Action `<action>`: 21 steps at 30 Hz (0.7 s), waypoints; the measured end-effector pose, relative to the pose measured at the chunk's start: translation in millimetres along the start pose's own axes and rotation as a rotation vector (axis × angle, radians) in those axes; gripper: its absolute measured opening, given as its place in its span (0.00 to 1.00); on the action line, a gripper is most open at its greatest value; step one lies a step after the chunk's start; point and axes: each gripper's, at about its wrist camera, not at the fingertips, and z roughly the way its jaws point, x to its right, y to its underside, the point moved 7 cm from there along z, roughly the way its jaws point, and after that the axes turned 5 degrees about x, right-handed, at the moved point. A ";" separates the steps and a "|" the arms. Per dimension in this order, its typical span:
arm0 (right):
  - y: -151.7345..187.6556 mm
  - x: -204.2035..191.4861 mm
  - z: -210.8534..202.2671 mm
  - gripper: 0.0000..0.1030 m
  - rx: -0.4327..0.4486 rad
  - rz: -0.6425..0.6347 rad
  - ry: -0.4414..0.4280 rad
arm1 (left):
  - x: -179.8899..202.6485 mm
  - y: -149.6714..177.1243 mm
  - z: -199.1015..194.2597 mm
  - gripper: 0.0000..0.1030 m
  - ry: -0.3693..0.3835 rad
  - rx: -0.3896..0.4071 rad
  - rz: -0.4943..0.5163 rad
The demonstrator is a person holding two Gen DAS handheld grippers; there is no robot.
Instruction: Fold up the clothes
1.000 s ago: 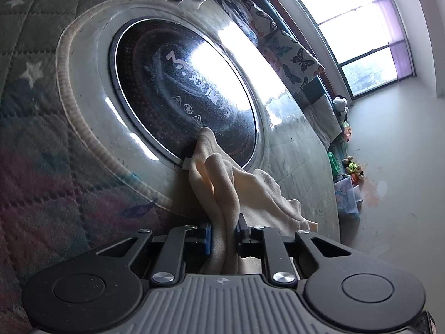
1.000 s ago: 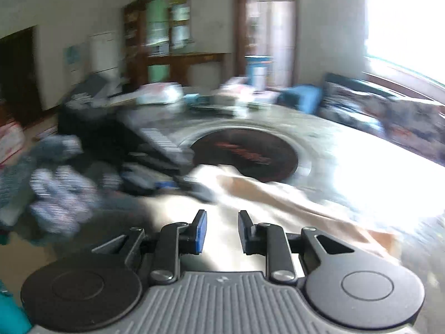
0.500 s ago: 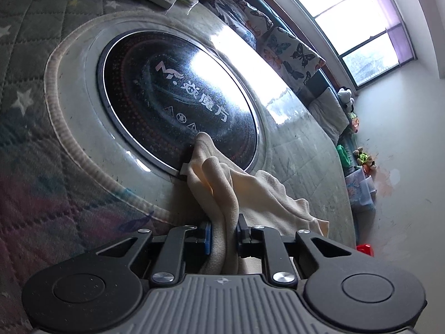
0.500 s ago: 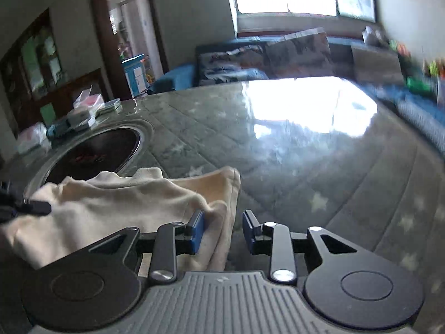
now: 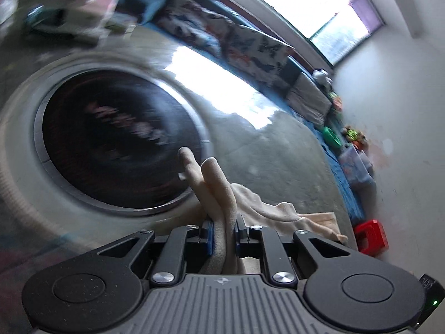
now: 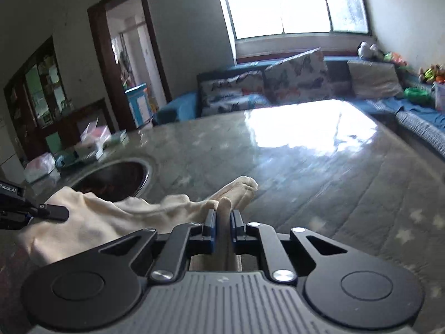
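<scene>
A cream garment lies bunched on the quilted table cover. My left gripper is shut on one bunched end of it, with cloth sticking up between the pads. My right gripper is shut on another edge of the same garment, whose fold pokes out past the fingertips. The left gripper shows at the left edge of the right wrist view, at the garment's far end.
A round black glass cooktop is set into the table beside the garment. Boxes and bags sit at the table's far left. A blue sofa with butterfly cushions runs behind the table. A red stool stands on the floor.
My right gripper has closed on the garment's edge; it was open over the cloth before. My left gripper keeps its hold and has swung, blurring its view.
</scene>
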 end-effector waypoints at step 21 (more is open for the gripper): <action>-16.4 179.5 -31.2 0.10 -0.008 0.006 0.455 | 145.6 66.1 124.3 0.17 0.074 -0.160 0.311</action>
